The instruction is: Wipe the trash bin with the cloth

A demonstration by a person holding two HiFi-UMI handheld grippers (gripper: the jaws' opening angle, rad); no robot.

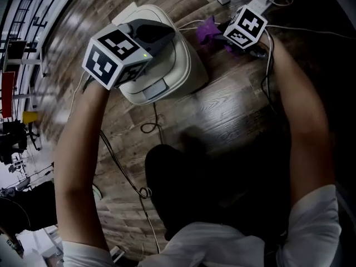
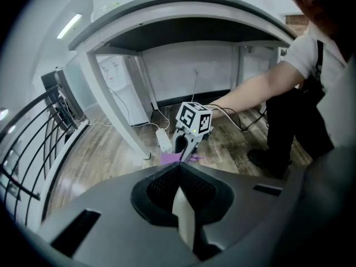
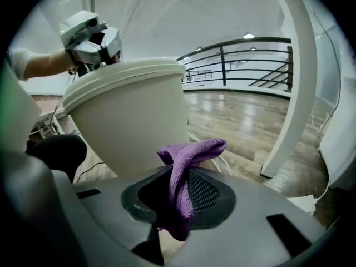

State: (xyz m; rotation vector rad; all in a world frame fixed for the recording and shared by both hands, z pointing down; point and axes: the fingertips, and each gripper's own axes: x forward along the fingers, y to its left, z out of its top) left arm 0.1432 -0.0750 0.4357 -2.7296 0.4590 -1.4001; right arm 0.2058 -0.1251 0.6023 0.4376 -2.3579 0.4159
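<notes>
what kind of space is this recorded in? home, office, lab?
Probably an office or lab-type open floor, possibly an upper level, rather than a home: wood-look floor, a black railing along an open edge, a large white table, and loose cables with a power strip lying out.

Both bare arms stretch forward and down, the left arm [image 1: 78, 166] and the right arm [image 1: 297, 110] well apart. The left gripper [image 2: 181, 191] has its fingers [image 2: 158, 185] pressed together. The right gripper [image 3: 178, 188] has its fingers [image 3: 208, 193] clamped on a purple cloth [image 3: 192, 152].
</notes>
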